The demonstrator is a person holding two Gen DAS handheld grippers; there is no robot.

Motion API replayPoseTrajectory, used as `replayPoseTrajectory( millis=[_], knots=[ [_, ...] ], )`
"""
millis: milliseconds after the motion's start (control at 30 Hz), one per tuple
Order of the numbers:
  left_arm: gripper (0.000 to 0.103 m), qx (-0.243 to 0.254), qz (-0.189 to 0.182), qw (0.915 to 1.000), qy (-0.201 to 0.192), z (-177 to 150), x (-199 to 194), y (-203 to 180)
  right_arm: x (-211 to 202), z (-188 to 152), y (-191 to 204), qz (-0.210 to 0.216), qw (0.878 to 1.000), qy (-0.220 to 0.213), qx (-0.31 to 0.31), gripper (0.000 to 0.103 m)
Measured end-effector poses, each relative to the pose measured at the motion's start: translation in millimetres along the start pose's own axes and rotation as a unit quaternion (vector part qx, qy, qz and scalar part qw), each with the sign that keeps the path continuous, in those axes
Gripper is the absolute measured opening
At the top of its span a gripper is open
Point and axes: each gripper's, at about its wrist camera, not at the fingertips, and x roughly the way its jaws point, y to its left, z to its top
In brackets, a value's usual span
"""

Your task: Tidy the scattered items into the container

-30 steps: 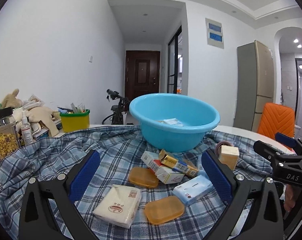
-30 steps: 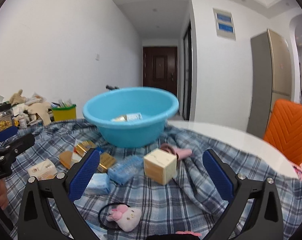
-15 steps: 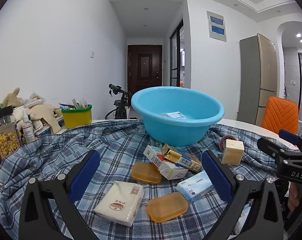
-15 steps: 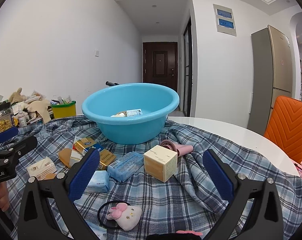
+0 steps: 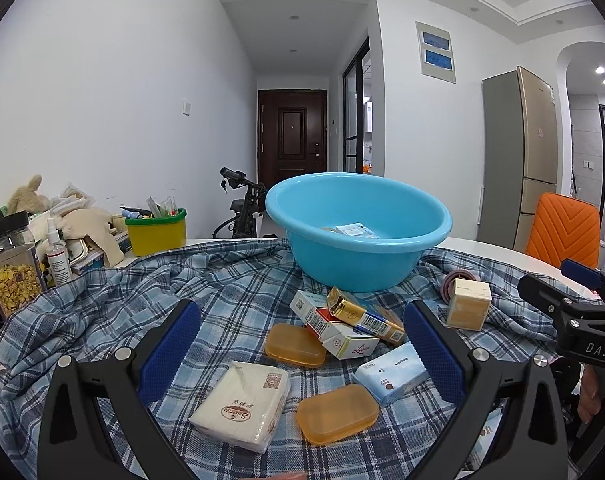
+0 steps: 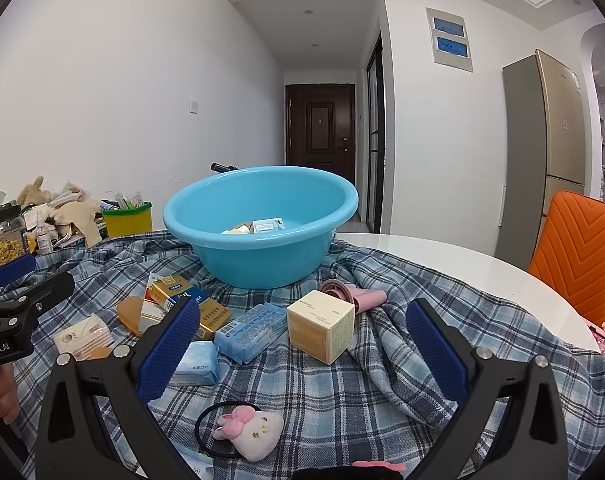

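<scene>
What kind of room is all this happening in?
Most likely a home's dining area: a round white table under a blue plaid cloth, a tall gold fridge, and a hallway ending at a dark wooden front door.

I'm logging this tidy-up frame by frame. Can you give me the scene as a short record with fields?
container: round blue plastic basin, a few packets inside
surface: blue plaid cloth
left gripper: open, empty, over white tissue pack and orange oval soap cases
right gripper: open, empty, facing cream cube box
loose nearby: pink plush hair tie

White table point(image 6: 442, 256) under plaid cloth point(image 6: 342, 392)
</scene>
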Motion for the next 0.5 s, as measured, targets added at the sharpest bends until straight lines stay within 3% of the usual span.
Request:
replayPoseTrajectory(
  millis=[500],
  knots=[
    [0.103,-0.001,0.003,1.0,0.0,-0.7,0.1,1.5,-0.1,-0.2,0.5,-0.004,1.0,0.0,0.002,0.103]
  ],
)
